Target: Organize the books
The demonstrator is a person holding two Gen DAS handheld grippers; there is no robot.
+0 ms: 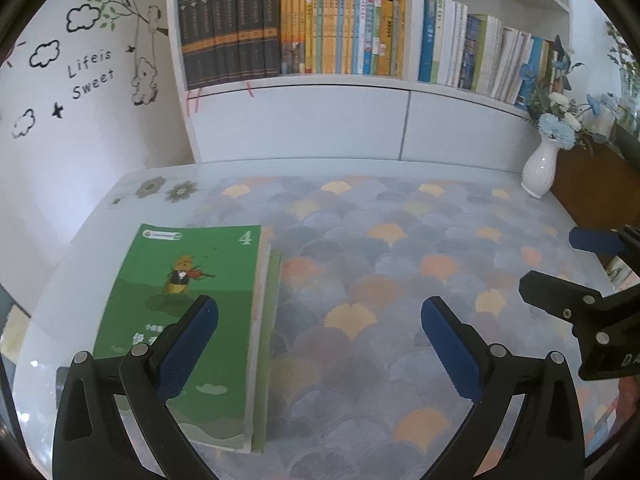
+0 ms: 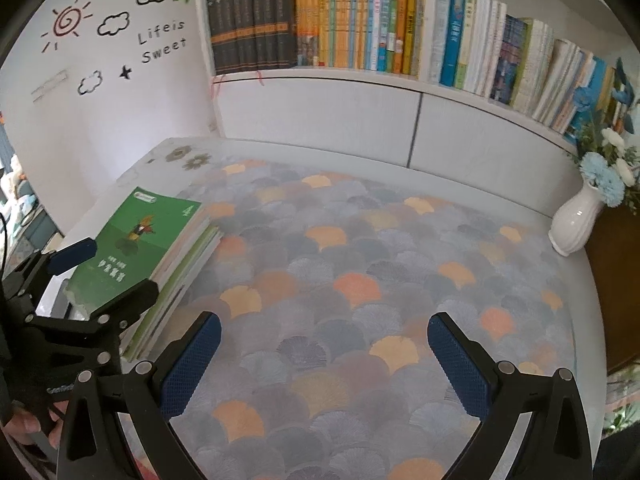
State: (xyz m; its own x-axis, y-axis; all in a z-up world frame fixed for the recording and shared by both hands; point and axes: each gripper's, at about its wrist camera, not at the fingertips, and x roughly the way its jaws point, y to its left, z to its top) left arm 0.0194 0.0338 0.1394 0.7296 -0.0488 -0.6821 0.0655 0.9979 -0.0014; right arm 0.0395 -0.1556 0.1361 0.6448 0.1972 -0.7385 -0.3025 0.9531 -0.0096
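**Books wait on the table, both grippers spread wide**

While both grippers hang over the table, the big white bookshelf (image 1: pixel 304 120) fills the back of the room. Its shelf is packed with standing books: a row of dark grey books (image 1: pixel 230 32) on the left, then orange and yellow books (image 1: pixel 340 28), then blue and white books (image 1: pixel 476 56) in the next part to the right.

Beside the shelf is a white wall (image 1: pixel 80 128) with stickers of clouds, a tree and a bear, and the words "Life is Sweet".

Next comes the table (image 2: pixel 360 280). Its cloth has a pattern of grey, orange and yellow fans.

On the left side of the table lies a stack of books (image 2: pixel 176 264). They lie flat, one on top of another. The top one is a green book (image 1: pixel 188 308) with a number 4 and a little animal playing a violin on the cover.

At the far right edge of the table stands a white vase (image 2: pixel 576 224) with blue and white flowers.

The left gripper (image 1: pixel 320 344) is just above the table, with its left finger (image 1: pixel 188 348) in front of the green book. Its jaws are spread far apart and grip nothing.

The right gripper (image 2: pixel 324 364) is over the middle of the table, well apart from the stack. Its jaws are also spread wide and grip nothing.
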